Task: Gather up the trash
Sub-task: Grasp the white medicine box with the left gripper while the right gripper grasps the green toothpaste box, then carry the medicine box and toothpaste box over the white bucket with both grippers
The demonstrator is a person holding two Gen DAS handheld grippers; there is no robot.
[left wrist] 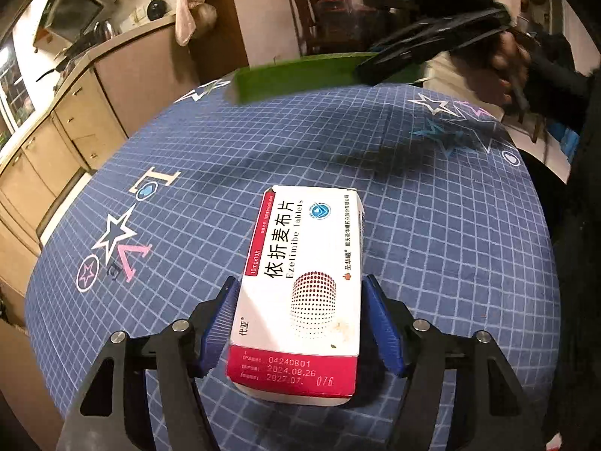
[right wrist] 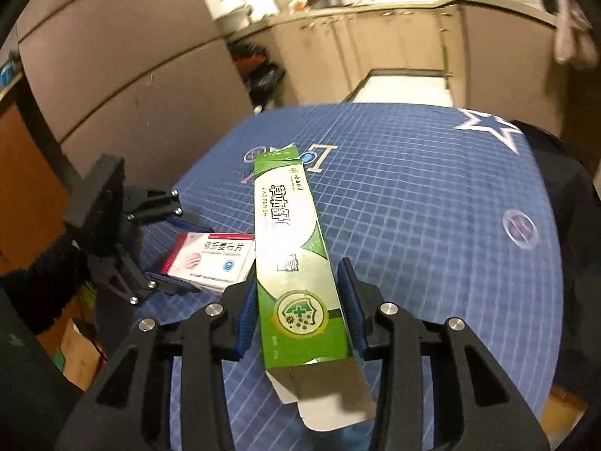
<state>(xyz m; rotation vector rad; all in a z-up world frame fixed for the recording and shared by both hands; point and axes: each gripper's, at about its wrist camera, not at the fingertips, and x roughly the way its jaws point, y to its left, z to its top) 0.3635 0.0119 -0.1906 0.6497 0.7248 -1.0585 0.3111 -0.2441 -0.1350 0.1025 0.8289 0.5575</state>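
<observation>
1. Left claw [left wrist: 300,329]: blue pads flank the near end of the white-and-red tablet box [left wrist: 304,285]. The right pad looks to touch the box's edge; at the left pad contact is hard to judge. Jaws bracket the box's width, so I read this as a grasp being set, not a firm hold.
2. The tablet box lies flat on the counter [left wrist: 432,263], long axis running away from the claw, which suits a pinch across its narrow sides.
3. Right claw [right wrist: 296,312]: closed on the green toothpaste carton [right wrist: 289,255], both pads pressing its long sides near the end with the open flap. Its far end tilts out above the counter, so it appears lifted, likely for carrying off.
4. From the right wrist view, the tablet box sits left of the carton, between the left claw's fingers.
5. Beyond: blue grid-patterned cloth with stars covers the counter; kitchen cabinets [left wrist: 45,158] stand far left.
6. No bin is visible.
</observation>
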